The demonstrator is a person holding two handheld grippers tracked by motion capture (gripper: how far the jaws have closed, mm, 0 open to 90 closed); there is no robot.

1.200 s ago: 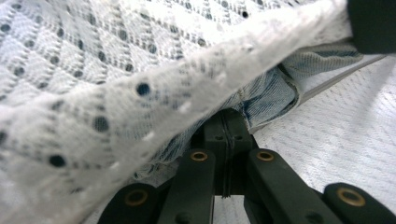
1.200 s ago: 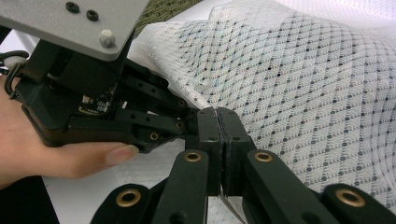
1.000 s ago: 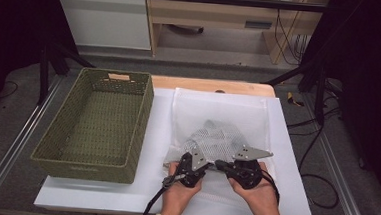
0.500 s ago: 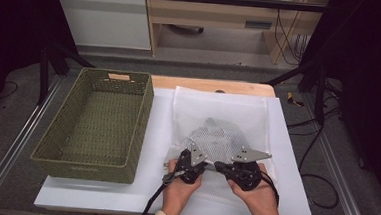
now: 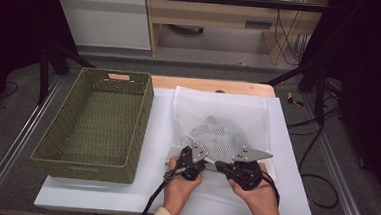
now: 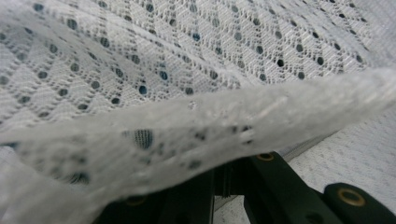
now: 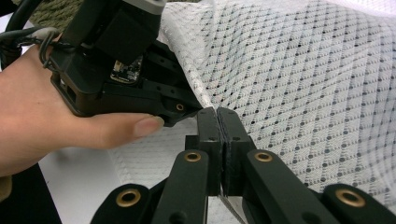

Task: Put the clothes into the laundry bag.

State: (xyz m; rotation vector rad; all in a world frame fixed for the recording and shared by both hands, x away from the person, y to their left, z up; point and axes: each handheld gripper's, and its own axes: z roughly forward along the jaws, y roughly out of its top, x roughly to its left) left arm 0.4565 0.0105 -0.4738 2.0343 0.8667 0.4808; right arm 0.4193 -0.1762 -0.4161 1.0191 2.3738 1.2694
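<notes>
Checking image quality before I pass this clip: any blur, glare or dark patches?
Left gripper view: the mesh fold nearest the lens is blurred, the weave behind sharp. Right gripper view: crisp, even light. High view: table evenly lit, surroundings dark; no glare.

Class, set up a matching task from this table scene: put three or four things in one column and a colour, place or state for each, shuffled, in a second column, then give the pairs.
Things:
1. basket
2. mesh bag
3. left gripper
4. right gripper

Descriptions:
A. white, gathered at the middle of the table
B. green, woven
C. beside a thumb, at the bag's edge
D. jaws closed on the mesh

Pairs: 1-B, 2-A, 3-C, 4-D
</notes>
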